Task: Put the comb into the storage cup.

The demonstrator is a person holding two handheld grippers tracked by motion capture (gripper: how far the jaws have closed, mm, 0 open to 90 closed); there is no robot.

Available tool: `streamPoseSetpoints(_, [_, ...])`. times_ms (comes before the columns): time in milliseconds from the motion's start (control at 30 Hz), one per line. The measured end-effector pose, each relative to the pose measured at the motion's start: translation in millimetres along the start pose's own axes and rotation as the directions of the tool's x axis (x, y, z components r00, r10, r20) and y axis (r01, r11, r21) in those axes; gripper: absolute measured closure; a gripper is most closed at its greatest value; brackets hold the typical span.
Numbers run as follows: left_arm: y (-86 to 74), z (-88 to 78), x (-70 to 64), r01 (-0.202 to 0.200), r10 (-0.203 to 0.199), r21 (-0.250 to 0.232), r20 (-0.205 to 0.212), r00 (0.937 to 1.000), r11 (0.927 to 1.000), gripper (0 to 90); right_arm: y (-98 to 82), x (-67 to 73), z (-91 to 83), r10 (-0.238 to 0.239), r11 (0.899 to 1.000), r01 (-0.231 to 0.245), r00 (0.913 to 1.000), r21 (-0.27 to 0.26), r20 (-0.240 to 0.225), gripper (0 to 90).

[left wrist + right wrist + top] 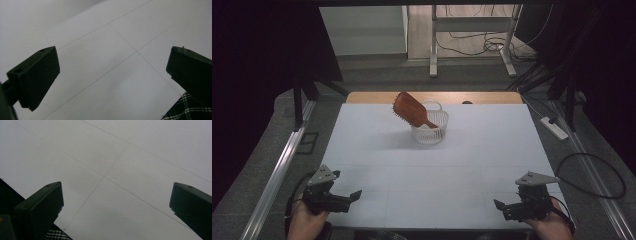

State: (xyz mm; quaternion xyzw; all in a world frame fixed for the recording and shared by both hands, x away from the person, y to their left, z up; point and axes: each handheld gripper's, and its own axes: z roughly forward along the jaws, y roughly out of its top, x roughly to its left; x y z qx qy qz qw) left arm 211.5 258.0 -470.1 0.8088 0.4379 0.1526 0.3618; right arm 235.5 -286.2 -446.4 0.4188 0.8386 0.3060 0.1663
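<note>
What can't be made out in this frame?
- High view: the hairbrush handle's end is hidden inside the white basket.
- High view: the bristles face away, too small to judge.
- High view: the dark spot at the table's far edge is too small to identify.

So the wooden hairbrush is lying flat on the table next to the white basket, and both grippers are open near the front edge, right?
Not quite. The high view shows the wooden hairbrush leaning tilted in the white basket, handle inside, not flat on the table. The left gripper and right gripper are open near the front edge.
</note>
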Motion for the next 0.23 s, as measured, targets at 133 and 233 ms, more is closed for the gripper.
streamPoseSetpoints(133, [1.1, 2.5, -1.7, -0.008, 0.008, 0.024, -0.016, 0.9998, 0.9997, 0.0, 0.0, 0.0, 0.0, 0.0, 1.0, 0.0, 1.0, 0.001, -0.001, 0.0])
streamPoseSetpoints(233, [1.7, 2.6, -1.5, -0.009, 0.009, 0.026, -0.018, 0.9998, 0.9996, 0.0, -0.2, -0.3, 0.2, -0.001, 1.0, 0.001, 1.0, 0.001, -0.002, 0.0])
